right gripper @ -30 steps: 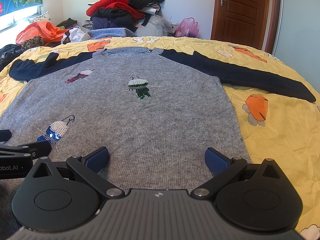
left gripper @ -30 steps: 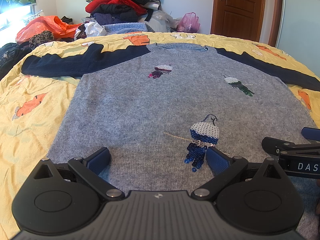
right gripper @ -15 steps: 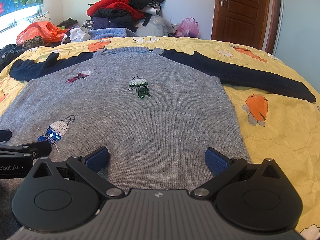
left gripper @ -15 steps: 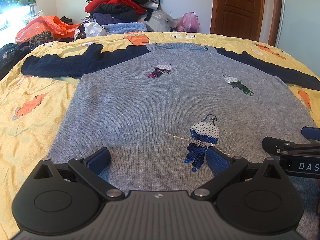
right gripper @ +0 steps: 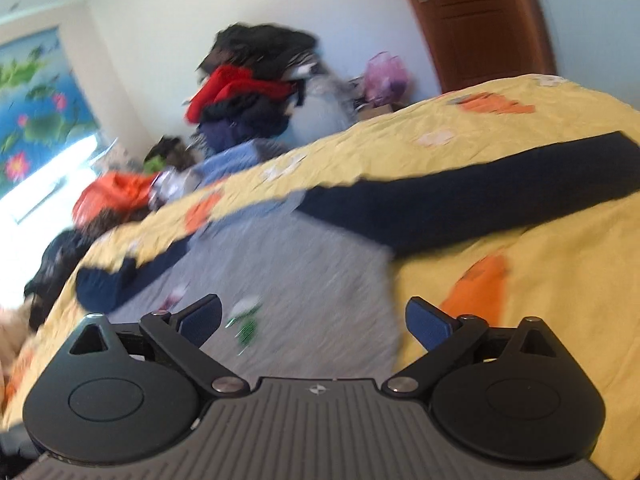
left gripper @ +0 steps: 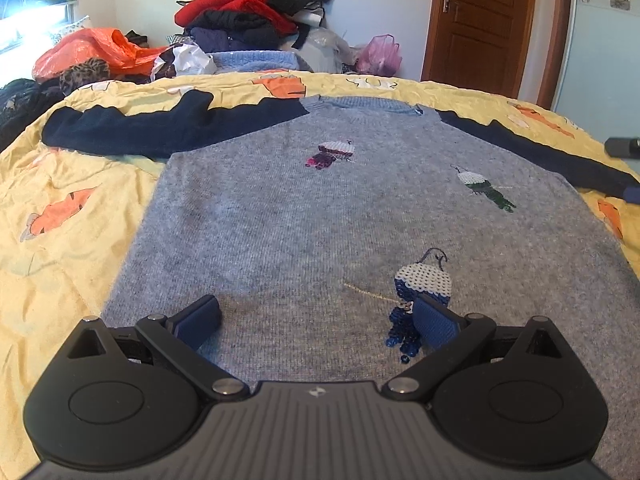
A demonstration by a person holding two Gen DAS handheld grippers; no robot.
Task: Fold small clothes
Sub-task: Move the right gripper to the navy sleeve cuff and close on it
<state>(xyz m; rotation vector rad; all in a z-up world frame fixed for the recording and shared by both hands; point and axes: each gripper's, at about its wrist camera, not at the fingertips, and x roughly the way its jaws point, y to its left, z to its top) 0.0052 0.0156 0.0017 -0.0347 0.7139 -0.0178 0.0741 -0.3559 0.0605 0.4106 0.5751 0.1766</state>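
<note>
My left tool [left gripper: 316, 320] hangs over the near hem of the grey sweater [left gripper: 340, 216], jaws spread wide with nothing between them; its right pad sits just in front of the blue sequin figure [left gripper: 420, 300]. The sweater lies flat, face up, on the yellow bed [left gripper: 68, 248], hem toward me and collar at the far end, so its body runs straight away from this tool.

My right tool [right gripper: 312, 320] is also spread wide and empty. Its jaws have just been closing a little, with only bare air between the pads. Its view is blurred and tilted, yet I can read the layout: the grey body lies below and to the left of the tool, and the right navy sleeve [right gripper: 500, 196] stretches ahead of it, long axis running from the shoulder out to the cuff at the far right.

That is the relation I judge the next move turns on: the sleeve lies crosswise to the body, and my right tool is much the nearer to it. The left navy sleeve [left gripper: 160, 128] lies well beyond my left tool.

Past the bed stands a heap of clothes [left gripper: 256, 12].
</note>
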